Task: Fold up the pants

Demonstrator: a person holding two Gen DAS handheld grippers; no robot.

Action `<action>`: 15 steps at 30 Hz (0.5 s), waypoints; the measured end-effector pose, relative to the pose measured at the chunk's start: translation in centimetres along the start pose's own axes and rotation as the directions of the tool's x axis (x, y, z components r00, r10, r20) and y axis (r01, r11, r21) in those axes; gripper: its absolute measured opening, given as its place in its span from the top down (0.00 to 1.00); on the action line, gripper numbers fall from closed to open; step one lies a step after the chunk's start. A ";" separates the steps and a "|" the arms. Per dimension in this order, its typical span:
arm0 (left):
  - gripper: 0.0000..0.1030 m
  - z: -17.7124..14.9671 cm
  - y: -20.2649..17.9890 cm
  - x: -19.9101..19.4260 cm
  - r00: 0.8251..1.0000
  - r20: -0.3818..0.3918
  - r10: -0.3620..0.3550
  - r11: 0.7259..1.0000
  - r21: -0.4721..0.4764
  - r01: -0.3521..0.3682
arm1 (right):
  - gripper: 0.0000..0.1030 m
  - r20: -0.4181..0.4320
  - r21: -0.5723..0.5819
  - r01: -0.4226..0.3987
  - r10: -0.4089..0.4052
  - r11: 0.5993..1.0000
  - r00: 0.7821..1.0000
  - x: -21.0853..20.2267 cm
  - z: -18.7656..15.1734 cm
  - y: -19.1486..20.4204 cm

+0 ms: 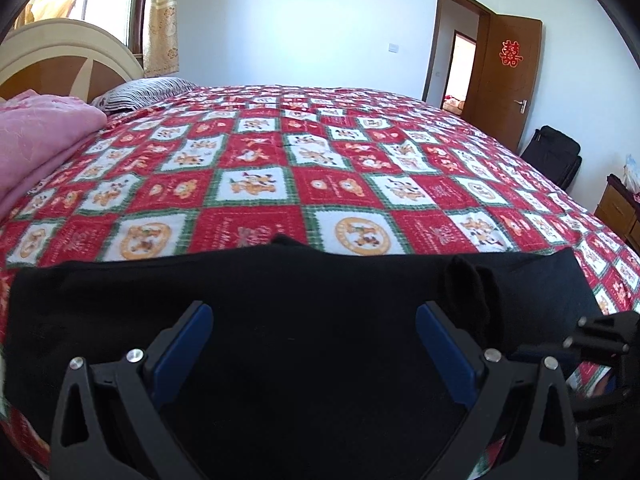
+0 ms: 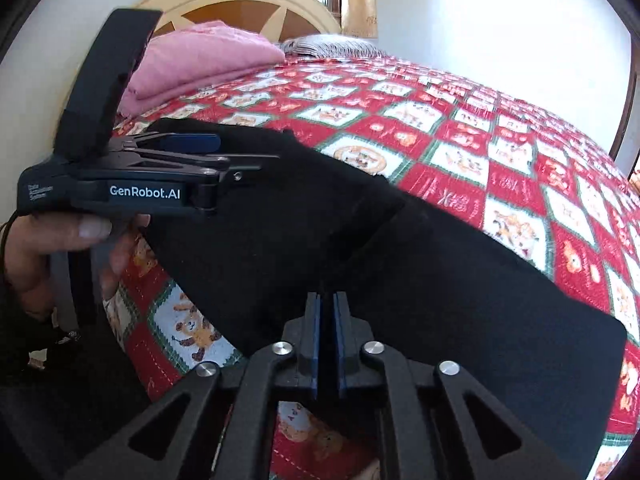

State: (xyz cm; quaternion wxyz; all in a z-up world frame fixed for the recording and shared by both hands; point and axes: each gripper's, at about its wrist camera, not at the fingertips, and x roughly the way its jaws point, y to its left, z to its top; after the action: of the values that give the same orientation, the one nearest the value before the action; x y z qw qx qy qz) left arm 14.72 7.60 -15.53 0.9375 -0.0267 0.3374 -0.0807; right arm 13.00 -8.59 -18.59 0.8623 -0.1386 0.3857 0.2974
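Your black fabric pants (image 1: pixel 280 320) run behind both blue-padded fingers of the left gripper (image 1: pixel 314 312), so their near hem is hidden from you, and the frame's lower edge cuts them off. In the right wrist view, the closed right gripper (image 2: pixel 327 308) covers the pants' near edge (image 2: pixel 400 280); you cannot tell whether cloth sits between its pads. The folded pink blanket (image 1: pixel 36 140) is cropped at the left border. The small lettering on the red checked cartoon-print bedspread (image 1: pixel 320 184) is too small to read.

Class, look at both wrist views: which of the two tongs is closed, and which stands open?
The right tongs are closed, blue pads nearly touching at the black pants' near edge. The left tongs stand wide open above the pants.
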 end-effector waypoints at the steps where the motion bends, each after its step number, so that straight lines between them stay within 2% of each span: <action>1: 0.00 0.1 0.4 -0.2 1.000 0.004 0.010 1.000 0.006 -0.010 | 0.46 -0.001 -0.002 0.000 0.000 1.000 1.000 -0.4 -0.1 0.0; 2: 0.00 0.2 1.2 -0.7 0.999 0.013 0.033 0.999 0.018 -0.034 | 0.31 0.016 0.001 -0.004 0.004 1.000 1.000 -1.2 -0.2 -0.1; 6: 0.00 0.2 5.7 -2.6 0.991 0.036 0.130 0.991 0.016 -0.131 | 0.31 0.058 0.029 -0.017 0.015 0.999 0.998 -3.7 -1.3 -1.1; 10: 0.00 -0.6 12.1 -4.1 0.969 0.027 0.246 0.968 -0.052 -0.245 | 0.31 0.061 0.128 -0.021 0.013 0.992 0.998 -4.0 -2.2 -3.4; 15: 0.00 -2.2 19.2 -4.4 0.955 -0.011 0.295 0.939 -0.181 -0.293 | 0.31 0.074 0.212 0.028 -0.044 0.977 0.996 -4.0 -2.5 -5.5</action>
State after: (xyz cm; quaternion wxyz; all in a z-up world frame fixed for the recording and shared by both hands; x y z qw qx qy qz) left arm 12.56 27.29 -16.49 0.9354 -0.0617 0.3359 0.0913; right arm 12.81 -15.67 -17.25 0.8919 -0.0414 0.3782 0.2443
